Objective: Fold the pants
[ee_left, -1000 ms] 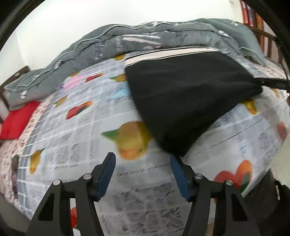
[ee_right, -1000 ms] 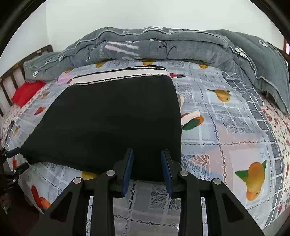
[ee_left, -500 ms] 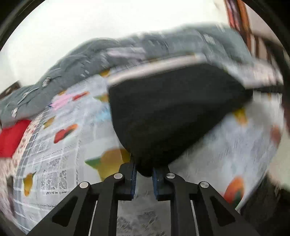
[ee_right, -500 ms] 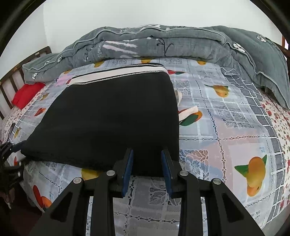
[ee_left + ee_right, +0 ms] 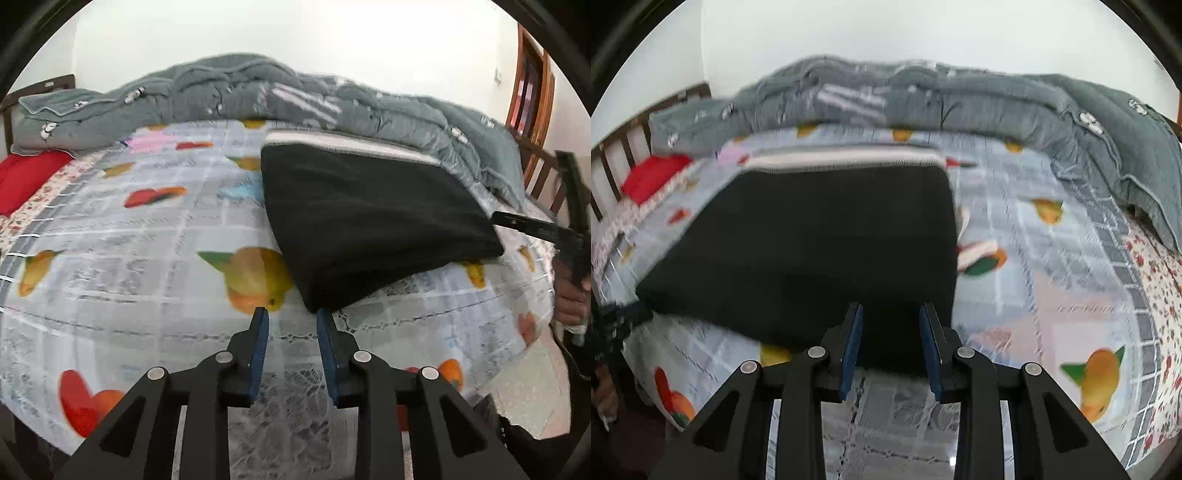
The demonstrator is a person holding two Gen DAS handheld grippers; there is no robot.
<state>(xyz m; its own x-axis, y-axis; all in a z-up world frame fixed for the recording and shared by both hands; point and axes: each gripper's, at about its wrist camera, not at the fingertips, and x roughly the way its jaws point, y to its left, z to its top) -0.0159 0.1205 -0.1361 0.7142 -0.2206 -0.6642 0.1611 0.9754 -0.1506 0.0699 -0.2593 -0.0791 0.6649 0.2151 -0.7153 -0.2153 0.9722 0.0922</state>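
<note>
Most of the folding looks done: the pants (image 5: 369, 221) lie as a flat black block on the bed (image 5: 147, 258), just before the quilt (image 5: 258, 96). Left gripper (image 5: 291, 321), jaws just reopening, stands empty beside their near corner; right gripper (image 5: 891, 321) is parted, gripping nothing.
</note>
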